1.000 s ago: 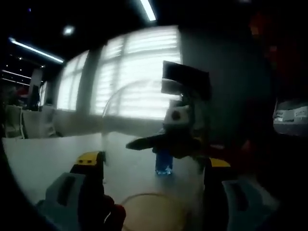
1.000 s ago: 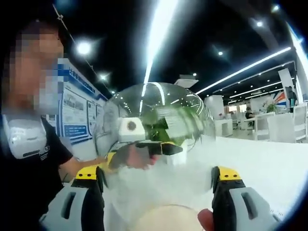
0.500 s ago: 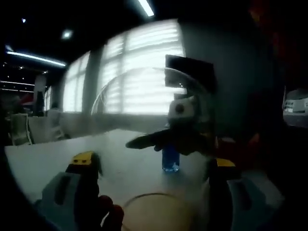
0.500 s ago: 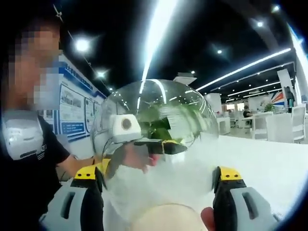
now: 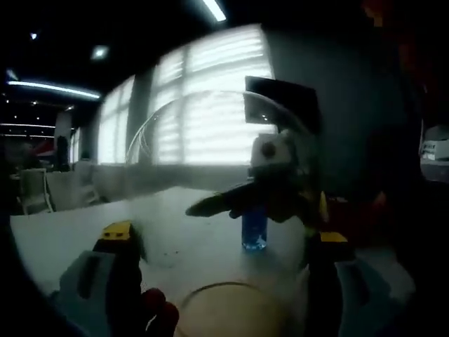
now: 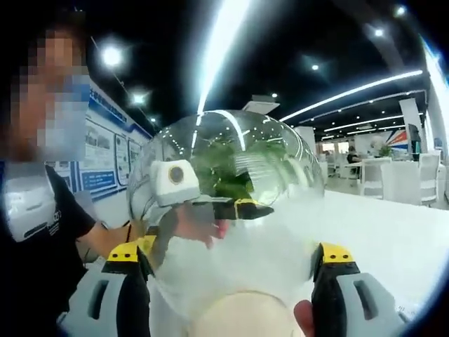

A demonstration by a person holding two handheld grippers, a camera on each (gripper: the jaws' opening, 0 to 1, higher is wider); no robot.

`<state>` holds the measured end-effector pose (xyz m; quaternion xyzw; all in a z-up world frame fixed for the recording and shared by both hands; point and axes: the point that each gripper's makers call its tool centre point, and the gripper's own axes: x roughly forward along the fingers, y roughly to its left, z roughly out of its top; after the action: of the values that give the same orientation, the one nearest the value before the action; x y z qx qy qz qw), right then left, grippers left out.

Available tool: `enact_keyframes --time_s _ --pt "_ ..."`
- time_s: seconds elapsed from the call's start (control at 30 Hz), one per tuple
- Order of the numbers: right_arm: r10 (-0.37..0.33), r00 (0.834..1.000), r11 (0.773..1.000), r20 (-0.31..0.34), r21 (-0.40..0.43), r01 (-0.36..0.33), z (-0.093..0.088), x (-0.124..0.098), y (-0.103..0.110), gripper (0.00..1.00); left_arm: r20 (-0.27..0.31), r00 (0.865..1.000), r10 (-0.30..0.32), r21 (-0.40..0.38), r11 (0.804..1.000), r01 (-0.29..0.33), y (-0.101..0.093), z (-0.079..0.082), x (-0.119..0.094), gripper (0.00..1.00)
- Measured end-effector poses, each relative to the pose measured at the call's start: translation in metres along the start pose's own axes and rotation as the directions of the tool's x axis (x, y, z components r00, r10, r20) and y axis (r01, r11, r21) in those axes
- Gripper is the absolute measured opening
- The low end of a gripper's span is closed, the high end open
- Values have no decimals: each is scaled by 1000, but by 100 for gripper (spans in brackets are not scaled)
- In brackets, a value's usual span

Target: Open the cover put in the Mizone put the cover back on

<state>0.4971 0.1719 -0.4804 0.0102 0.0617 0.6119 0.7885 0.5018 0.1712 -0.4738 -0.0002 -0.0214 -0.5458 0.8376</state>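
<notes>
Clear glossy plastic cover (image 6: 231, 189) — reflective, translucent blue bottle (image 5: 254, 228), smooth white matt table (image 6: 393, 239)

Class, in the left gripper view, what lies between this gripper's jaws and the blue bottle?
The clear dome cover, and behind it the other gripper, in front of the blue bottle.

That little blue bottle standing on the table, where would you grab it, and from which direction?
Probably around the blue bottle's straight sides, coming in level across the table with one jaw on each side. It stands upright and narrow, so a sideways pinch suits it.
</notes>
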Motion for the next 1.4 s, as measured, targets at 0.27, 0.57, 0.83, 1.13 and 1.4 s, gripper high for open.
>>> enact_keyframes --time_s 0.27,0.57,0.83,1.13,1.4 --pt "7 999 1000 -49 6 -7 -1 -1 3 90 -1 1000 0 6 1000 0 -1 0 0 86" --pt "13 1000 1000 -24 18 -13 0 -2 1 90 4 1000 -13 4 1000 13 1 0 -2 85" --pt "26 1000 998 9 56 -26 5 -3 2 90 0 1000 -23 15 1000 23 1 -1 -4 85" --pt "6 999 998 47 55 -9 7 -2 3 90 -1 1000 4 12 1000 -4 1 -1 1 85" --pt "-2 999 1000 33 -4 3 13 -2 8 91 -31 999 30 40 999 -29 -2 4 1 86"
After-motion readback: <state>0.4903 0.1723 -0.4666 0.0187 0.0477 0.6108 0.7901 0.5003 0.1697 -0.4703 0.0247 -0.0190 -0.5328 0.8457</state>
